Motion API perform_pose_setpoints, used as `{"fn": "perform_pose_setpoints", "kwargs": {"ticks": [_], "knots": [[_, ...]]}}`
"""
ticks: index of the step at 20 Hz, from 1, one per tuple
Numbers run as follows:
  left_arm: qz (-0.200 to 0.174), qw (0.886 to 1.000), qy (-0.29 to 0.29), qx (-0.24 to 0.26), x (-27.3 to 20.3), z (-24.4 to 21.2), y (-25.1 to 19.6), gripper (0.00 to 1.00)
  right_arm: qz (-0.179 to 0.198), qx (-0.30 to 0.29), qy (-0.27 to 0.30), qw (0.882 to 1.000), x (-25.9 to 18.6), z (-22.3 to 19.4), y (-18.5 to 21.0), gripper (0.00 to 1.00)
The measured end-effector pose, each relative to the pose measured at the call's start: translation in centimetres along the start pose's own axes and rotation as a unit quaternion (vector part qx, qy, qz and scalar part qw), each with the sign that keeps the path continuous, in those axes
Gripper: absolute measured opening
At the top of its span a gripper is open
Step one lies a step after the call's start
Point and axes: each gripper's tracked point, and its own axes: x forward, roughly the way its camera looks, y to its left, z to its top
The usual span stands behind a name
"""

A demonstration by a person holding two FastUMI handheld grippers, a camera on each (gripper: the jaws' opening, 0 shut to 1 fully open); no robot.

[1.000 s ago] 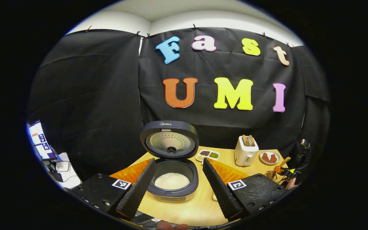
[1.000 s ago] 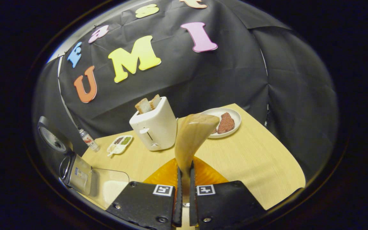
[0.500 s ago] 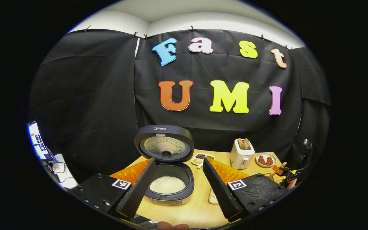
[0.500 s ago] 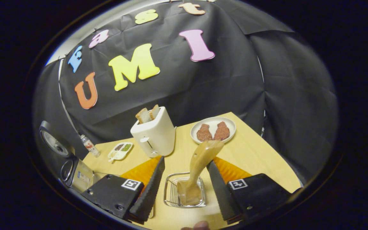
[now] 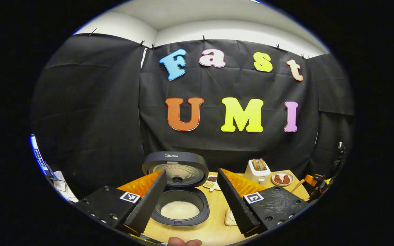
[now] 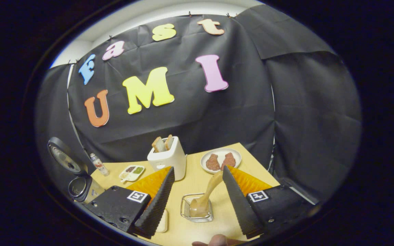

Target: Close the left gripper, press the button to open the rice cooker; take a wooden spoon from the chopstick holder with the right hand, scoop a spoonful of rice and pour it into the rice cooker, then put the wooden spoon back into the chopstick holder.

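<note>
Both views looked from above the tabletop [image 5: 214, 232] toward the booth wall; they shared the toaster [image 5: 258, 171], seen nearer in the right gripper view.

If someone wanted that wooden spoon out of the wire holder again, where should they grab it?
Probably the bare handle end of the wooden spoon, which leans up and out of the wire holder toward the plate. Come from above with the right hand-held gripper; the bowl sits down inside the wires.
</note>
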Motion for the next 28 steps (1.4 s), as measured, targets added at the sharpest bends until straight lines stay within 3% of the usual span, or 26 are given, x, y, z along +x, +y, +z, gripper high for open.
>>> {"fn": "perform_pose_setpoints", "kwargs": {"ticks": [3,9,12,23,28], "knots": [[-0.006,0.999,-0.011,-0.031,0.7,1.7,0.8,0.95,-0.018,-0.039,-0.03,0.999,-3.0,2.2,0.2,0.96],[-0.023,0.999,-0.028,-0.006,4.9,3.7,1.4,0.94,-0.022,-0.04,-0.061,0.997,-9.6,5.1,1.5,1.0],[-0.02,1.0,-0.022,-0.001,8.0,3.8,2.5,0.94,-0.032,-0.03,-0.057,0.997,-12.2,4.7,1.3,0.99],[-0.004,0.998,0.051,0.033,16.0,-0.1,5.4,0.95,-0.134,0.006,-0.025,0.991,-20.2,0.6,-5.0,0.99],[-0.002,0.995,0.089,0.039,17.2,-1.9,5.6,0.97,-0.147,0.019,-0.016,0.989,-21.5,0.0,-5.6,0.99]]}}
